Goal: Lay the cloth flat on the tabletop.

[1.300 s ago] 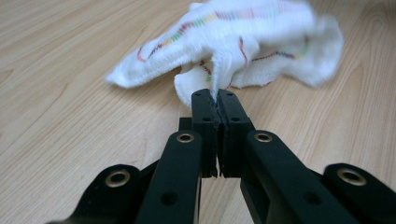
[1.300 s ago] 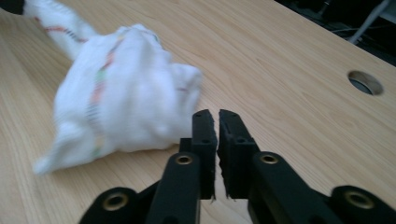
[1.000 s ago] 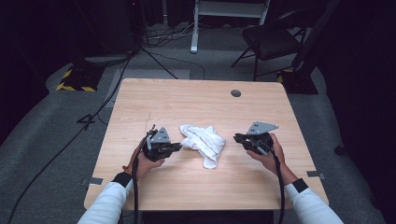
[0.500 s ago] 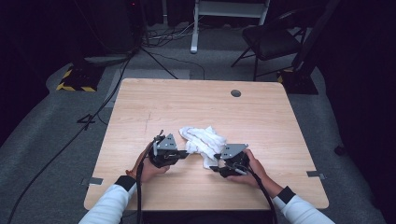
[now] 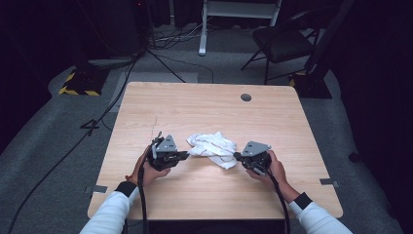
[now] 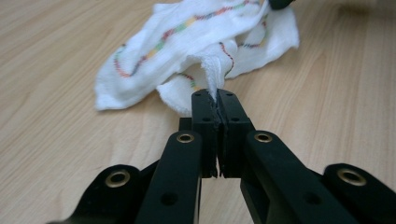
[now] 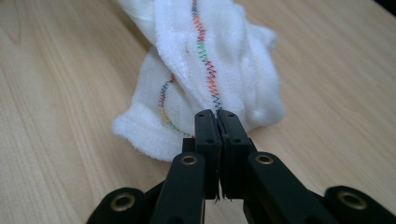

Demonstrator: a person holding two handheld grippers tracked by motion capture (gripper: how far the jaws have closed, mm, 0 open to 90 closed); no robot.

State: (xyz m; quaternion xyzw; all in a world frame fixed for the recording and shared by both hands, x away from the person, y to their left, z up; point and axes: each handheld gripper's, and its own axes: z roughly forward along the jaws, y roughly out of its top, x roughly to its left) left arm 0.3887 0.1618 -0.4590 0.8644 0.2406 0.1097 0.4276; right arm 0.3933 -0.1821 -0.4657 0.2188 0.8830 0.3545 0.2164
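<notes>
Big pale wood-grain table (image 5: 204, 107), square-ish with tons of bare room all round the middle; its edges sit well away from the action. A small dark round grommet (image 5: 246, 97) sits near the far edge. In the center-front lies the crumpled white cloth (image 5: 213, 147), soft gauzy weave with wavy rainbow stitching. The left gripper (image 5: 186, 155) has its jaws pinched together on a fold of one side, and the right gripper (image 5: 235, 155) is clamped on the stitched hem opposite.
</notes>
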